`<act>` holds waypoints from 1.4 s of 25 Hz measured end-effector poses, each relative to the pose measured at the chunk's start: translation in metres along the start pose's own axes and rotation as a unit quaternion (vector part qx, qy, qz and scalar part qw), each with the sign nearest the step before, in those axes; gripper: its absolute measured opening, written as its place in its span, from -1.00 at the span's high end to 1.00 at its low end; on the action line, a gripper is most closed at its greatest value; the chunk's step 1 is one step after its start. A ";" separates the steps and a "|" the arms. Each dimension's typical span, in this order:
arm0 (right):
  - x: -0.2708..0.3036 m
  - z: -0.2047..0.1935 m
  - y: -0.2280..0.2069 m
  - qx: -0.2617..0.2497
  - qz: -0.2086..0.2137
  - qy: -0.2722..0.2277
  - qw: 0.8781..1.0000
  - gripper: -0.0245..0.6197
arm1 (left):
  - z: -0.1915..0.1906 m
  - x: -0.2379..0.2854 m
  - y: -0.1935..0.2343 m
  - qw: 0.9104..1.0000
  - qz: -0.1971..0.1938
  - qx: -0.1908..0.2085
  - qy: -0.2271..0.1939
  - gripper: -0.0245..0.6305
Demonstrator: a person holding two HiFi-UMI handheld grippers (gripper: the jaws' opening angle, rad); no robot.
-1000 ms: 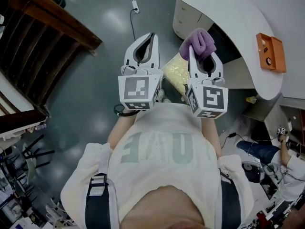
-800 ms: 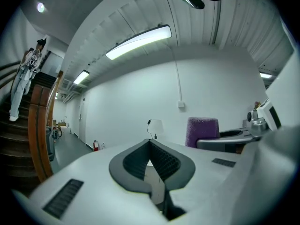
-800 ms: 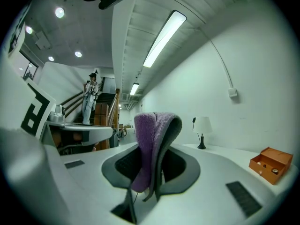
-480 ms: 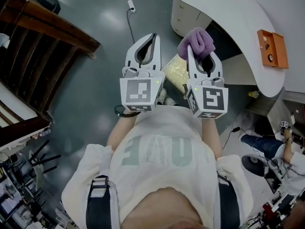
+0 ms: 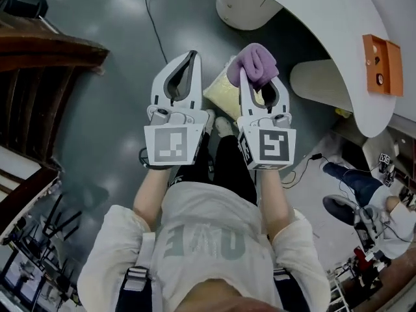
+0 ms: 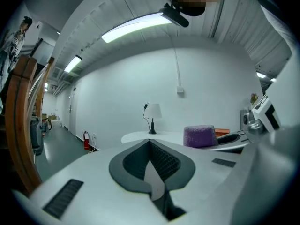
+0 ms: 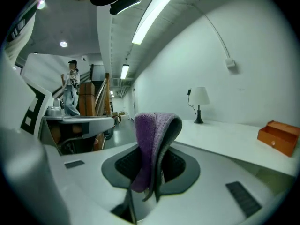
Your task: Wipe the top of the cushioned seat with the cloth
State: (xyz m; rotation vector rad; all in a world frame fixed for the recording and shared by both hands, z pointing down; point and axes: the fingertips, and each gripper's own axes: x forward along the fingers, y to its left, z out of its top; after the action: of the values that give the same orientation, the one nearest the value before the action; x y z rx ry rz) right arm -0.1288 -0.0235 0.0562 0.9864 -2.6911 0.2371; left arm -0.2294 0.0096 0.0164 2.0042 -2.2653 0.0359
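Note:
A folded purple cloth (image 5: 255,64) sticks out of my right gripper (image 5: 247,78), whose jaws are shut on it. In the right gripper view the cloth (image 7: 152,139) stands up, doubled over between the jaws. My left gripper (image 5: 190,57) is held level beside it, shut with nothing in it; its jaws meet in the left gripper view (image 6: 150,143), where the cloth (image 6: 200,136) shows off to the right. A yellow cushioned seat (image 5: 220,88) lies on the floor below, partly hidden between and under the two grippers.
A curved white desk (image 5: 325,18) with an orange box (image 5: 380,64) runs along the right, with a pale cabinet (image 5: 244,5) and a cream rounded seat (image 5: 322,83) under it. Dark wooden furniture (image 5: 39,64) fills the left. A cable (image 5: 156,25) trails across the grey floor.
Both grippers have shifted left and down in the head view, and the desk and yellow cushion have slid nearer. The cloth stays clamped in the right gripper; the left stays shut.

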 end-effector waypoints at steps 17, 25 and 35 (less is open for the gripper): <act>0.059 -0.281 -0.058 0.134 -0.012 0.150 0.980 0.63 | -0.294 0.052 -0.026 0.991 -0.001 -0.018 0.135 0.91; 0.051 -0.312 -0.051 0.139 -0.002 0.179 0.974 0.63 | -0.302 0.047 -0.029 0.990 0.004 -0.022 0.138 0.91; 0.124 -0.369 -0.075 0.323 0.021 0.254 0.912 0.63 | -0.311 0.057 -0.025 0.990 -0.002 -0.009 0.143 0.91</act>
State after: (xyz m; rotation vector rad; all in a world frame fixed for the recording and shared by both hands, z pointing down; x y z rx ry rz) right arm -0.1007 -0.0660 0.4491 0.8536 -2.1637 1.2631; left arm -0.1887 -0.0203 0.3301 1.8570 -2.0755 0.2830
